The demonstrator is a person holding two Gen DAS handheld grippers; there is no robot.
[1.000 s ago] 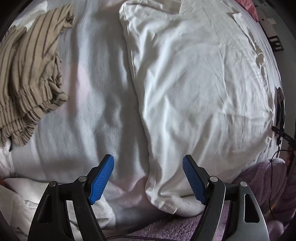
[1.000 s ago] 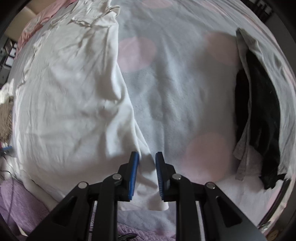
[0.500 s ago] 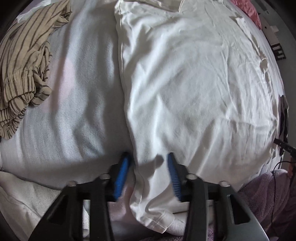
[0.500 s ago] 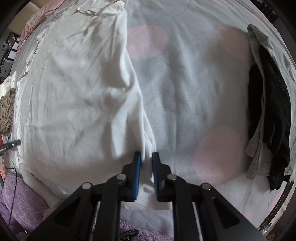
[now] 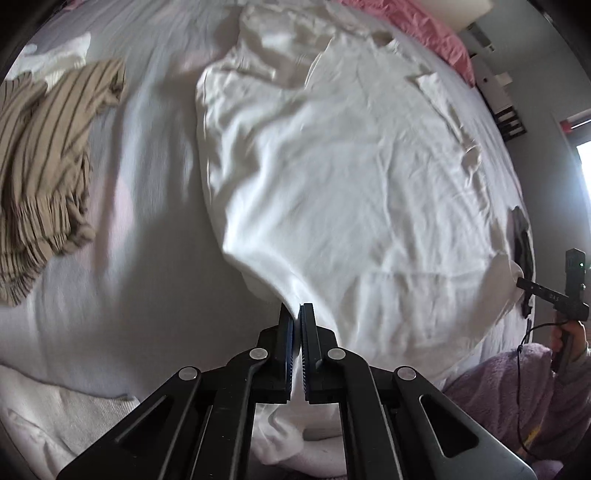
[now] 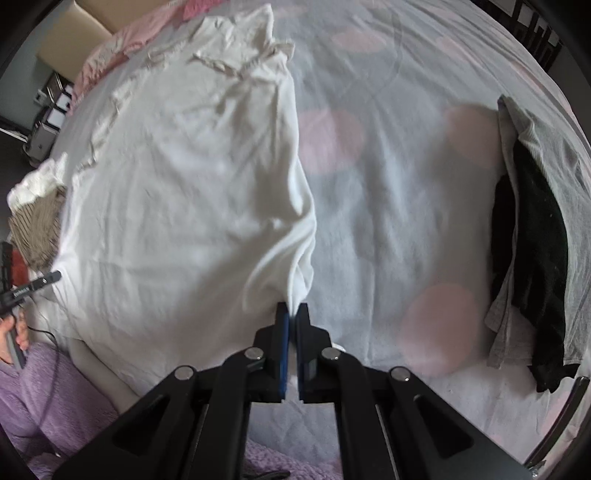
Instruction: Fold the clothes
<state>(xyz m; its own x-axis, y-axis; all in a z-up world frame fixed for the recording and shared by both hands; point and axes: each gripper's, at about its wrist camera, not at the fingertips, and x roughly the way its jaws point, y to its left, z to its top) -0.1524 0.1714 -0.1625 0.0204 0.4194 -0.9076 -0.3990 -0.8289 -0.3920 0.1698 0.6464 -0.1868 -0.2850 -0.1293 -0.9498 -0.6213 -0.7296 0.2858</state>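
A large white garment (image 5: 343, 177) lies spread over the bed, its far end crumpled. My left gripper (image 5: 296, 309) is shut on its near left edge, and the cloth rises in a tented fold from the jaws. In the right wrist view the same white garment (image 6: 184, 177) fills the left half. My right gripper (image 6: 293, 308) is shut on its near right edge, with the cloth pulled up into a peak. The other gripper (image 5: 554, 295) shows at the far right of the left wrist view, held by a hand.
A tan striped garment (image 5: 40, 166) lies bunched at the left. A black and grey pile (image 6: 535, 258) sits at the right bed edge. The sheet (image 6: 399, 206) is pale with pink dots. A purple fleece sleeve (image 5: 524, 387) and pink bedding (image 5: 424, 29) show.
My left gripper went from open beside the garment's edge to shut on it. Both grippers have lifted their edges, so the cloth now tents up from the bed.
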